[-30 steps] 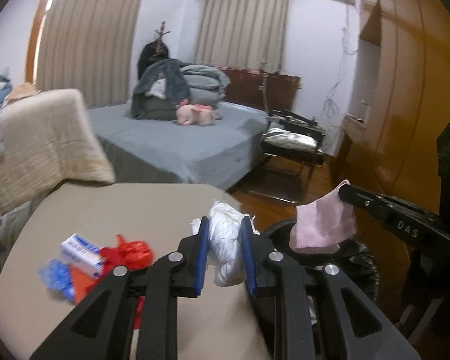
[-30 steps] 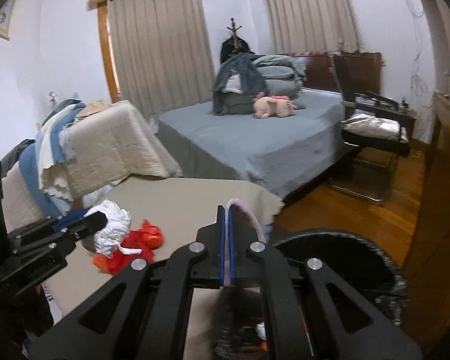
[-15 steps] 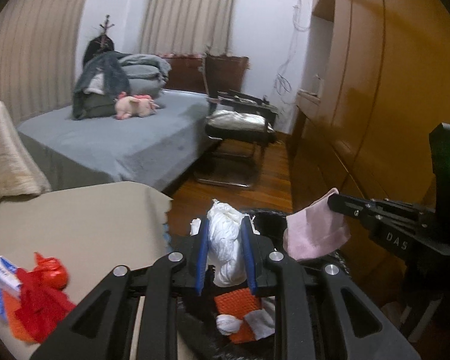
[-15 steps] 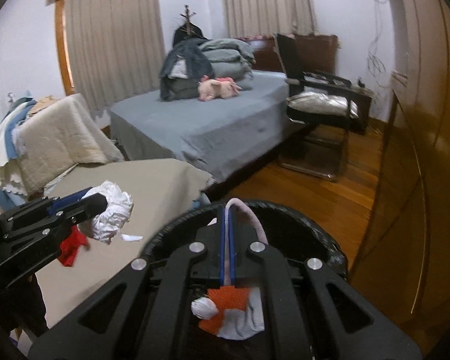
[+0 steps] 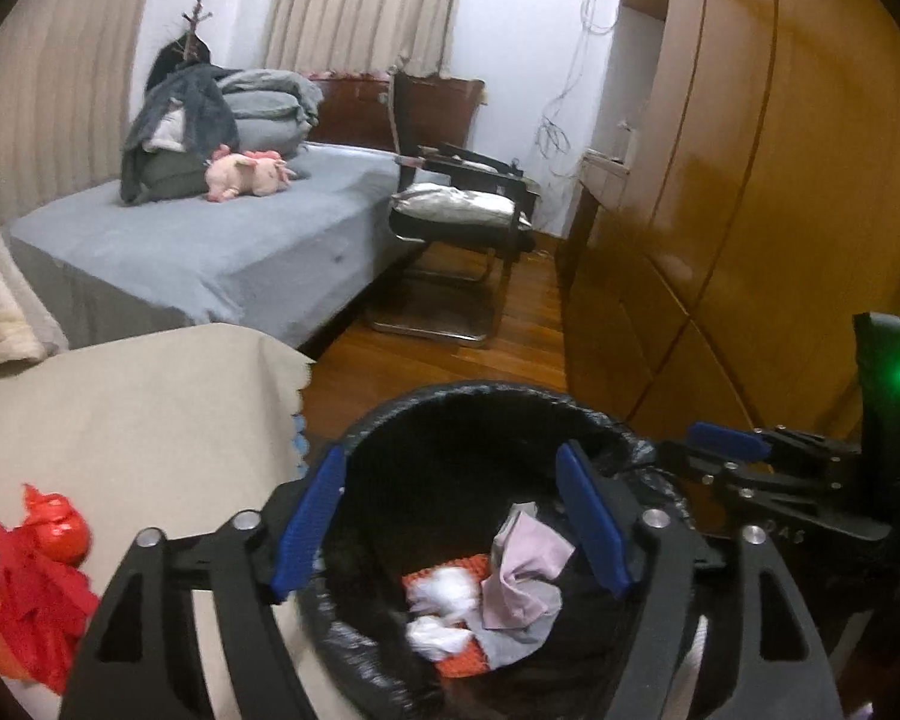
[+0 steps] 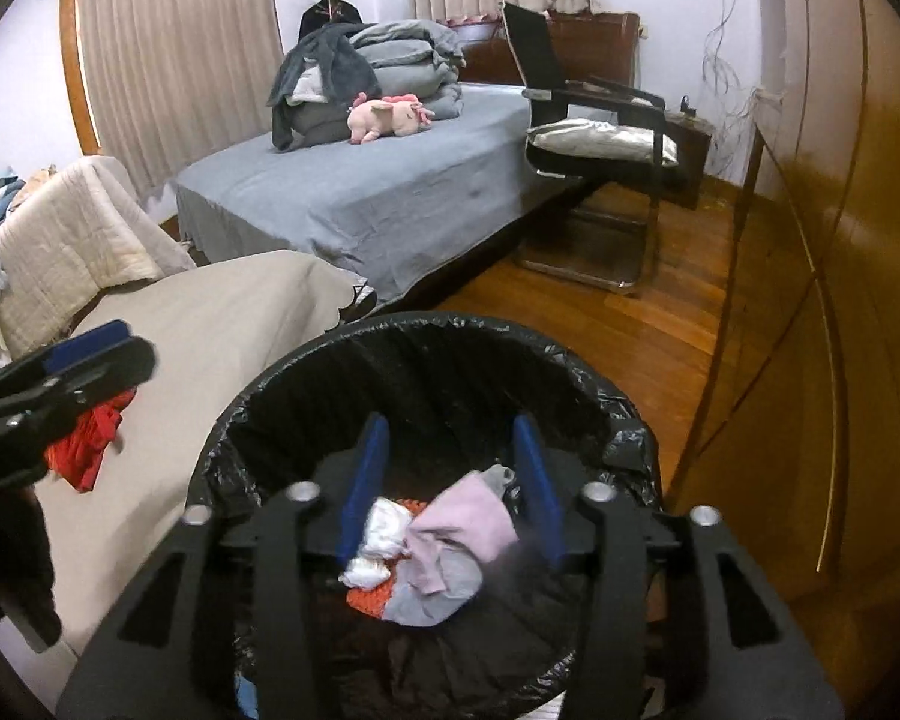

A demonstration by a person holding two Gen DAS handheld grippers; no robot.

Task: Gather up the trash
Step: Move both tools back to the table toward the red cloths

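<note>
**Two open claws over the bin, more trash left on the surface**

Two claws are seen held above a black-lined trash bin (image 6: pixel 426 360), which stands on the wooden floor just beside the right edge of the tan-covered surface (image 5: pixel 138 408). Inside the bin, a pink cloth (image 6: pixel 462 525), white crumpled tissue (image 6: pixel 384 531) and an orange-red piece (image 5: pixel 468 663) are lying in a loose heap. On the surface, towards its left edge, red plastic trash (image 5: pixel 36 588) is left, with a white-and-blue packet only partly visible at the picture's margin.

The main risk is judged to lie in the return trip: a loose, crinkly red bundle could be pinched by one fold only, and part of it could be dropped on the floor between the surface and the bin. The bin liner's ragged rim could also be snagged by a low claw.

The left claw (image 5: pixel 456 516) is spread wide and nothing is held in it; its blue pads frame the bin's opening. The right claw (image 6: pixel 450 480) is likewise parted, somewhat less widely, and is empty, with the pink cloth lying below it in the bin.
</note>
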